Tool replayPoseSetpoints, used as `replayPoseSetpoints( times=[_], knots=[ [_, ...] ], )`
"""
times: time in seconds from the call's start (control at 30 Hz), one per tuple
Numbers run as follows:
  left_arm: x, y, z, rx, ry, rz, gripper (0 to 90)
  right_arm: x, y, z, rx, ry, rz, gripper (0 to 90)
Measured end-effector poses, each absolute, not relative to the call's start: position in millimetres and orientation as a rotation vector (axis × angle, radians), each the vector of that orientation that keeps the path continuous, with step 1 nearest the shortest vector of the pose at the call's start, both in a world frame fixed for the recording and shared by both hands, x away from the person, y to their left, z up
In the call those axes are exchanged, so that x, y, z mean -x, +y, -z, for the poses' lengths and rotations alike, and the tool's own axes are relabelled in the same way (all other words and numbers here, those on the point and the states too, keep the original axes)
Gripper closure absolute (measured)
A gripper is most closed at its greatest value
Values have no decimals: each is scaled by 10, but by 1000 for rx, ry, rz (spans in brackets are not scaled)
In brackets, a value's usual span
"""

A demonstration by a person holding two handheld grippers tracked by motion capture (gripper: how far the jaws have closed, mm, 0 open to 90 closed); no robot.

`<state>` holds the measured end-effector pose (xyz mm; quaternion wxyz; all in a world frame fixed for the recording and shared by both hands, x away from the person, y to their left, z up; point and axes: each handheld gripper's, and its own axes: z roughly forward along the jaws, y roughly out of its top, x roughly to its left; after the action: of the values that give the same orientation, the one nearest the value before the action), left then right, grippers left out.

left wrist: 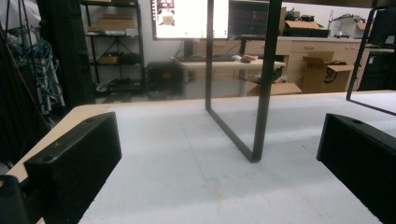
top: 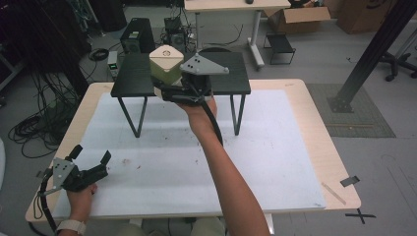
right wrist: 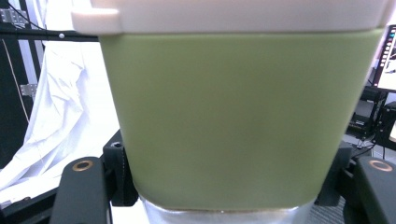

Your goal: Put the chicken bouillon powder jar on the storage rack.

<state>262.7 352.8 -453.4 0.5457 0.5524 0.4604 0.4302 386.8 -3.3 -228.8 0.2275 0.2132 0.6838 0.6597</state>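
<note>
1. Two grippers: the right gripper (top: 169, 91) has its jaws pinching a green container (top: 166, 66) with a cream lid, held just above the black shelf (top: 133, 78).
2. Left gripper (top: 91, 160) rests low on the counter (top: 162, 167), jaws spread, nothing between them.

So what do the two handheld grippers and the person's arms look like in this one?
Both grippers, left gripper and right gripper, are black with two blocky jaws, a grey three-cornered plate with small holes on top, and a trailing black cable. Forearms are bare of sleeves; the left wrist wears a light band.
</note>
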Motion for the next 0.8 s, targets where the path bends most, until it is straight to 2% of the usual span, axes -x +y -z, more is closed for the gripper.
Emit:
replayPoseSetpoints(
  times=[0.8],
  knots=[
    [-2630,3530,4533,-1311,1092,-1020,2,-4454,370,2127,-605,1923,-1780,289]
  ],
)
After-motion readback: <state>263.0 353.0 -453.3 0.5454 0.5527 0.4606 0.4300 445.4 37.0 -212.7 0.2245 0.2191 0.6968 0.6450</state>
